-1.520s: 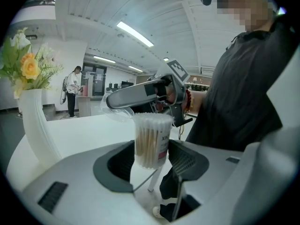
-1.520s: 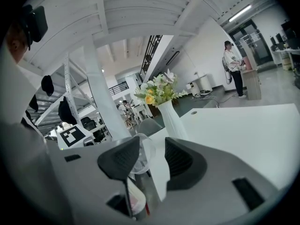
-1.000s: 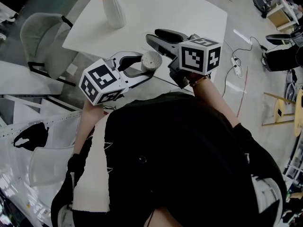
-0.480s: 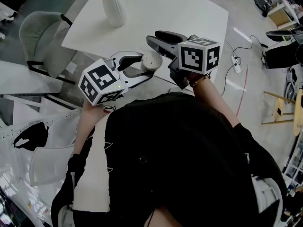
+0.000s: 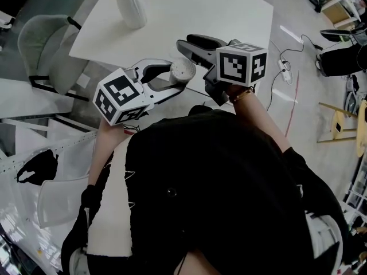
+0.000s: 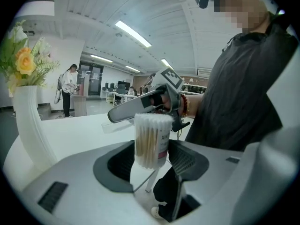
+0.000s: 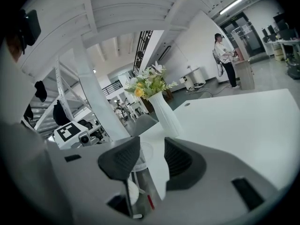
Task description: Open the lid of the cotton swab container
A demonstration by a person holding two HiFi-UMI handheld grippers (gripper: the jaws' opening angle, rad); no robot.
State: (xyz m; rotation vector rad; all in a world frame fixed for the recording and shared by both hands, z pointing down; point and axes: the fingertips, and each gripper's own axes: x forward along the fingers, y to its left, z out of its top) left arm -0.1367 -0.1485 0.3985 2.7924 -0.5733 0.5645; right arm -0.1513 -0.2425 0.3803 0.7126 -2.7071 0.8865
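The cotton swab container (image 6: 151, 142) is a clear tube packed with swabs, standing upright between the pads of my left gripper (image 6: 152, 161), which is shut on it. Its top shows bare swab tips. From above it is a white disc (image 5: 182, 71) in the left gripper (image 5: 178, 78). My right gripper (image 5: 182, 46) hovers just beyond it, over the table's near edge. Between that gripper's jaws (image 7: 152, 158) sits the clear round lid (image 7: 142, 153), held apart from the tube. In the left gripper view the lid (image 6: 115, 125) hangs at the right gripper's tip (image 6: 123, 112).
A white table (image 5: 200, 10) lies ahead, with a white ribbed vase of flowers (image 5: 131, 7) at its far left corner. A grey chair (image 5: 43, 44) stands left of it. Cables lie on the floor (image 5: 287, 76) to the right. A person (image 6: 70, 88) stands far off.
The head camera has shifted a little, so the table and vase sit higher and further left in the view. Both grippers keep their grips and places.
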